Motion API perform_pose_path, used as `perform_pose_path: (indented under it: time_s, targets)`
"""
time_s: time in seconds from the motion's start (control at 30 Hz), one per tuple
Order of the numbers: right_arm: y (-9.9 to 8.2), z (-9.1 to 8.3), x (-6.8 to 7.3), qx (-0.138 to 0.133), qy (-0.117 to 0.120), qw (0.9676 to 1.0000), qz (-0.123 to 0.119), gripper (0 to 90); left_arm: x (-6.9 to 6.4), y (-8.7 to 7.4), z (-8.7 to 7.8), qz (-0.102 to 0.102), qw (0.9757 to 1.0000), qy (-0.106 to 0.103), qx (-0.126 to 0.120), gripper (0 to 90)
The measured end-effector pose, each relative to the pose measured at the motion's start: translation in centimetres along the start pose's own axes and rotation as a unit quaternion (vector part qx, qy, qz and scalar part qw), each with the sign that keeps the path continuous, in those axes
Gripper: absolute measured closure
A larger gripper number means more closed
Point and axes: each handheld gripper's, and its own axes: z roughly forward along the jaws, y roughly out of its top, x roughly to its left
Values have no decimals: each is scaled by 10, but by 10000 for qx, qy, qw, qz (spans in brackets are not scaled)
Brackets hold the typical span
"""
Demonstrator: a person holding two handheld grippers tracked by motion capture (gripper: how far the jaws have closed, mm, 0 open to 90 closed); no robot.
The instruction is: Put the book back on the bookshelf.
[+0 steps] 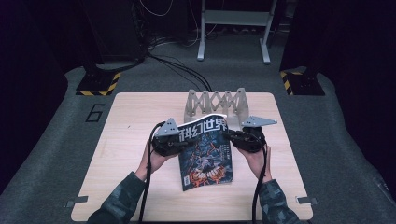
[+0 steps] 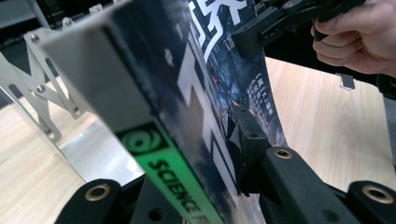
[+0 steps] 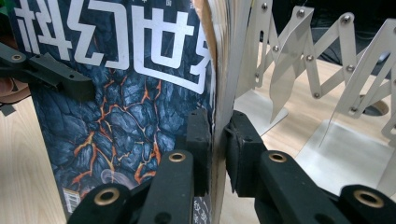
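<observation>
A person lifts a science-fiction magazine [image 1: 205, 151] above the wooden table [image 1: 130, 140], its top edge tilted toward the metal accordion book rack [image 1: 215, 106] just behind. The left gripper [image 1: 180, 140] pinches the spine side and the right gripper [image 1: 229, 135] clamps the page edge. The rack lies straight ahead, between both hands.
</observation>
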Motion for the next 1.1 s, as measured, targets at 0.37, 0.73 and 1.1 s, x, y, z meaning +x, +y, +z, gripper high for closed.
perform_pose_path:
  time_s: [0.37,0.73,1.1]
  targets:
    - [3,-3,3,-172,-79,9997,-133,808,-4,3,-2,164,9997,120,-122,773]
    - [5,-7,7,-415,-110,9984,-380,814,-8,6,-7,528,9980,246,-249,786]
    - [2,-11,7,-579,-24,9975,-393,811,-7,6,-8,505,9979,214,-337,807]
